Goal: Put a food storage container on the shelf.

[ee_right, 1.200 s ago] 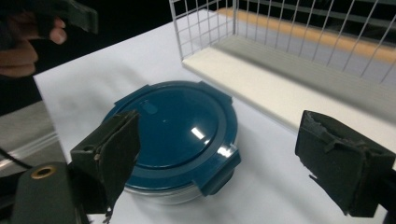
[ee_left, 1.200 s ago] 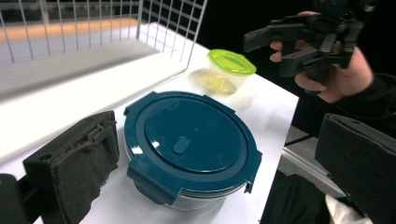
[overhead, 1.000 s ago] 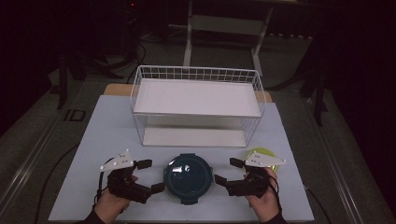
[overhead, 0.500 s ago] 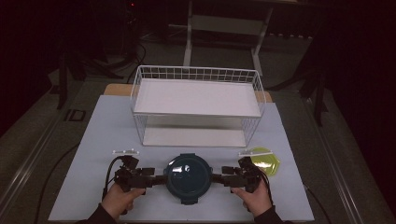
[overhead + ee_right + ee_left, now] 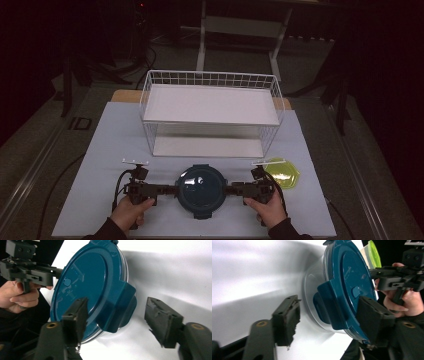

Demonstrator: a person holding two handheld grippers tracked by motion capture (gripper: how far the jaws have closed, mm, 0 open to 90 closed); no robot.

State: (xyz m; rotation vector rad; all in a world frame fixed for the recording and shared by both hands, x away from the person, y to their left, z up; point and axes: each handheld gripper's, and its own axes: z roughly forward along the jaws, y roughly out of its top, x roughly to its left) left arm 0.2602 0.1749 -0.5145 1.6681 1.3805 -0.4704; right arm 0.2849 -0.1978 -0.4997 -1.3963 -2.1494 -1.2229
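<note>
Both grippers have closed in on the container since a second ago; back then they sat off to either side with a clear gap, and now they're right up against its left and right edges. The left gripper [image 5: 170, 190] has its jaws spread wide around the container's left clip tab: in the left gripper view one jaw sits over the blue lid, the other hangs below over the white worktop [image 5: 100, 150], and neither is pressing on anything yet. Same deal with the right gripper [image 5: 231, 189]. In the right gripper view its jaws straddle the opposite clip tab, one over the lid, the other out over the worktop, with plenty of daylight between them.

The round container with the dark blue clip lid [image 5: 200, 187] sits flat on the worktop at the near edge, dead centre between the two hands. Its lid is on and its clear body shows under the rim in both gripper views.

Just right of the right gripper there's a lime-green lidded container [image 5: 283, 173], close to it but apart from the blue one. Behind all that stands a white wire two-tier rack [image 5: 210, 102], well back from the container.
</note>
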